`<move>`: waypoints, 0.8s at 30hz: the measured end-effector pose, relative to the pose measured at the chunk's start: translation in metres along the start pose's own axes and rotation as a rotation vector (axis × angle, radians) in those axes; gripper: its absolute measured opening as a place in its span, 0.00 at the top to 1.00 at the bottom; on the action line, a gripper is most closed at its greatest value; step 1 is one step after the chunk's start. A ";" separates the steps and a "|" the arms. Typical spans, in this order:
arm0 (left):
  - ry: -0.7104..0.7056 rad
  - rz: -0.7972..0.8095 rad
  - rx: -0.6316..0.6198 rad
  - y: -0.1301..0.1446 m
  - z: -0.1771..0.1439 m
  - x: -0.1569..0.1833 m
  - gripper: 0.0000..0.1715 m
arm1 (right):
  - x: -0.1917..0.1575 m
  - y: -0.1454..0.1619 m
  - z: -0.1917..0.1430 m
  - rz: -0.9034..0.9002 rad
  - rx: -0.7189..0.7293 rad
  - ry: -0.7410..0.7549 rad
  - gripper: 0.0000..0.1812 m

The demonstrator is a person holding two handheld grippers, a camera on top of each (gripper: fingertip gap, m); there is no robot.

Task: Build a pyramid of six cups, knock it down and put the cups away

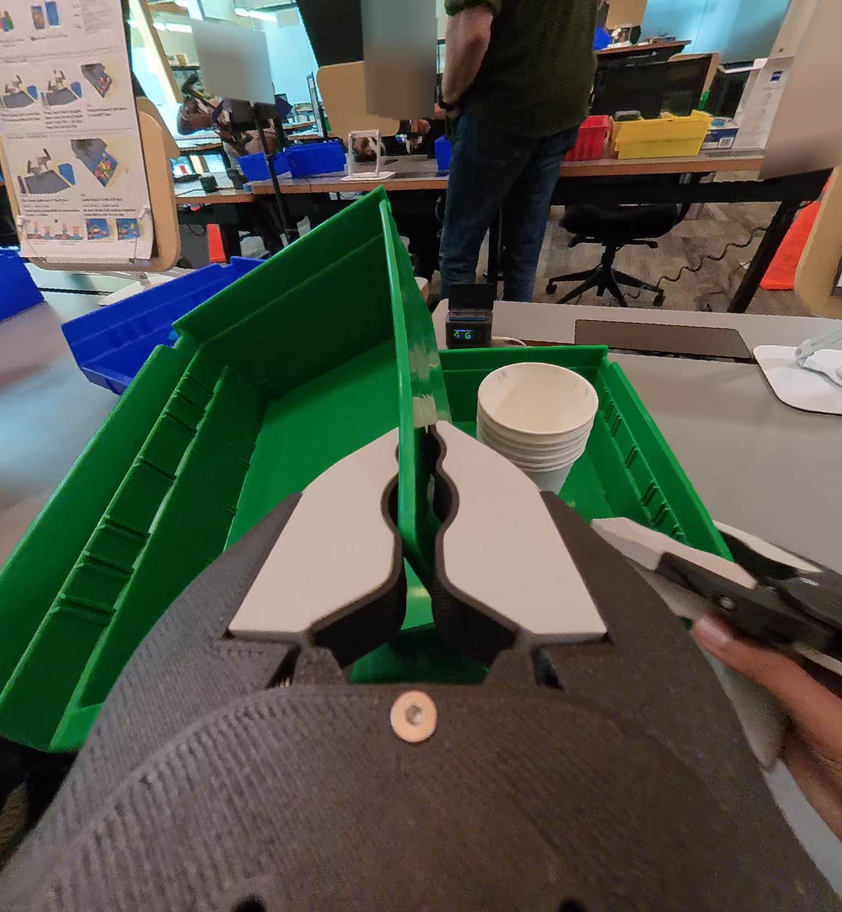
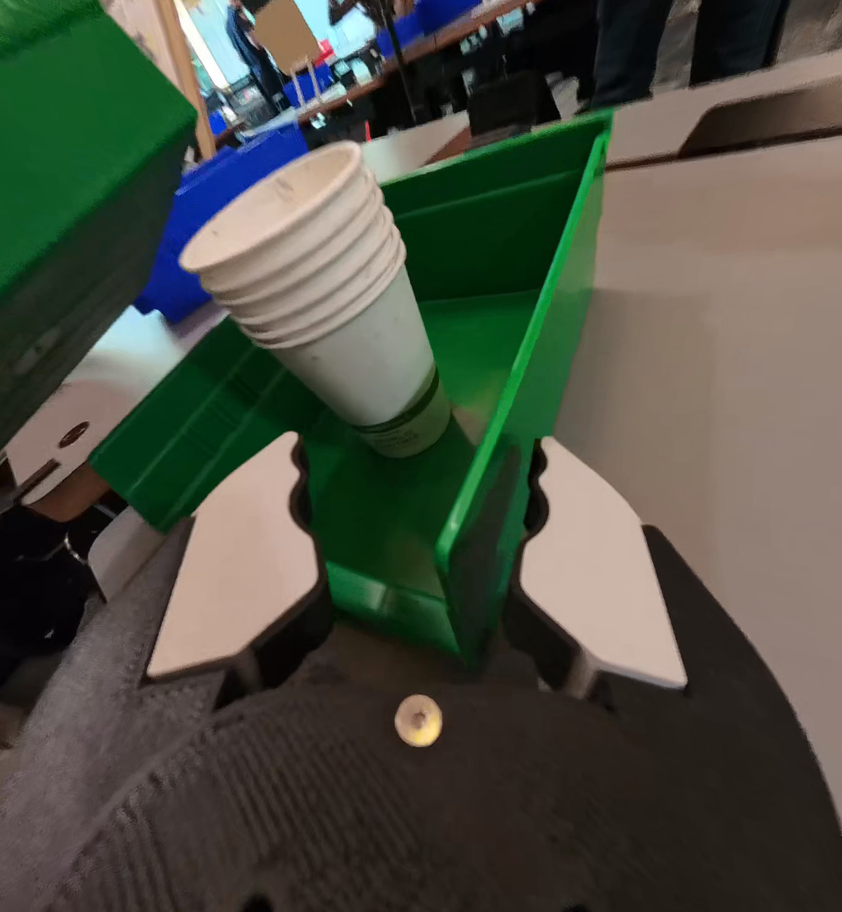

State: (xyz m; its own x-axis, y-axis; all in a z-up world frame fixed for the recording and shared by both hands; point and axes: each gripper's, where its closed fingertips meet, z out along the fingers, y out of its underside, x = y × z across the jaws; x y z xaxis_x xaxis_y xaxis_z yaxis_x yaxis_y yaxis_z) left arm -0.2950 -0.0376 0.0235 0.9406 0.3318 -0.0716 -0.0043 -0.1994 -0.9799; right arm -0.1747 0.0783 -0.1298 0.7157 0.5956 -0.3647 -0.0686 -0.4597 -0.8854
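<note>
**Two green bins, one stack of cups**

A stack of white paper cups point(image 2: 310, 296) stood leaning inside a green bin point(image 2: 547, 345) on the grey table point(image 2: 730, 345). The right gripper point(image 2: 416, 474) straddled that bin's side wall, jaws apart. The left gripper point(image 1: 416, 434) was clamped on the wall of a tilted green bin point(image 1: 285, 355).

- Bright, even indoor light from overhead; shadows are soft and faint.
- Left wrist view is sharp around the green bin point(image 1: 281, 429), with a pale sheen on its upright wall.
- Beyond the green bin, desks and posts bow from wide-angle distortion.
- Right wrist view is motion-blurred, worst left of the stack of paper cups point(image 2: 320, 301) and along the edges.
</note>
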 end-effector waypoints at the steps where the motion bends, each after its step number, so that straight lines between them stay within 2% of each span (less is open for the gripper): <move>1: -0.009 0.010 0.000 0.000 0.000 -0.001 0.97 | 0.000 -0.004 -0.007 -0.025 0.024 -0.016 0.51; 6: -0.031 0.033 0.009 -0.005 -0.004 0.000 0.97 | 0.010 0.005 -0.042 -0.039 0.016 -0.027 0.66; 8: -0.028 0.037 0.019 -0.008 -0.005 0.002 0.97 | 0.000 0.011 -0.051 -0.030 0.006 -0.087 0.76; 10: -0.019 0.040 0.029 -0.011 -0.006 0.006 0.97 | -0.007 0.013 -0.053 -0.063 -0.002 -0.084 0.80; 12: -0.010 0.043 0.035 -0.015 -0.008 0.010 0.97 | -0.001 0.013 -0.048 -0.110 -0.013 0.000 0.95; 21: 0.020 0.077 0.073 -0.032 -0.017 0.025 0.97 | -0.019 0.011 -0.014 -0.156 -0.066 -0.040 0.95; 24: 0.029 0.088 0.077 -0.037 -0.020 0.029 0.97 | -0.038 0.015 -0.009 -0.154 -0.088 -0.167 0.94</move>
State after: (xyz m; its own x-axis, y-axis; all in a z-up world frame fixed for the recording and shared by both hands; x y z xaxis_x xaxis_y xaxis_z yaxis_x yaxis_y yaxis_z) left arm -0.2607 -0.0392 0.0618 0.9449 0.2893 -0.1533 -0.1118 -0.1551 -0.9816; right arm -0.1968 0.0429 -0.1269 0.5876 0.7604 -0.2767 0.0986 -0.4067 -0.9082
